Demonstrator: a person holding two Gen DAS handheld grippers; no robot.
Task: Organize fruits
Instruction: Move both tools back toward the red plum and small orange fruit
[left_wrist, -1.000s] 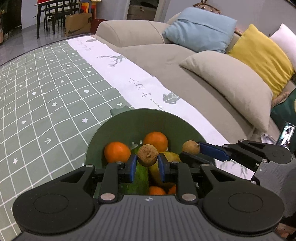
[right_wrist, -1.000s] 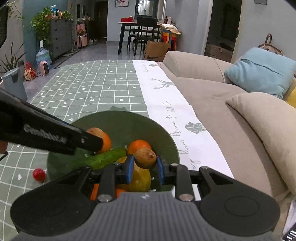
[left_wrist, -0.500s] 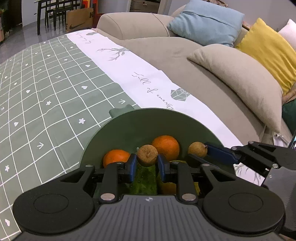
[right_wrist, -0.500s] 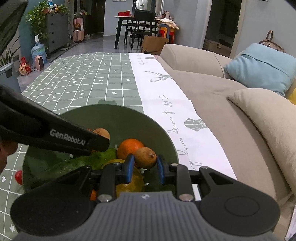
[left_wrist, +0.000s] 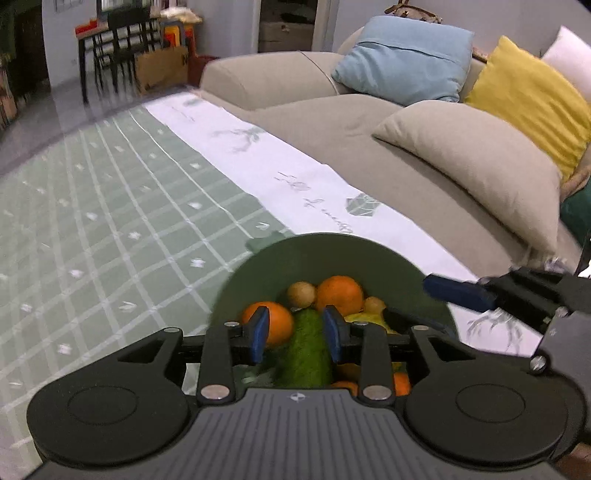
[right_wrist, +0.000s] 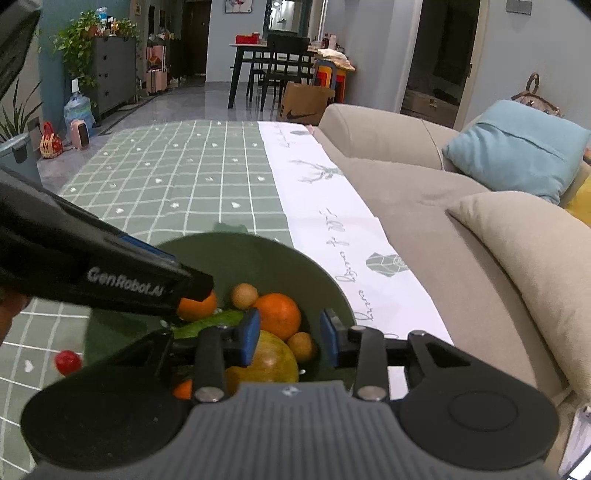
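A dark green bowl on the checked tablecloth holds oranges, a green cucumber, a yellow-green fruit and two small brown round fruits. My left gripper is open and empty above the cucumber. My right gripper is open and empty above the bowl, one brown fruit lying just below its jaws.
A small red fruit lies on the green checked cloth left of the bowl. A white runner edges the table. A beige sofa with blue, beige and yellow pillows stands right of it.
Both grippers opened and let go of their small brown fruits, which now lie in the bowl among the oranges. Both grippers have pulled back slightly.
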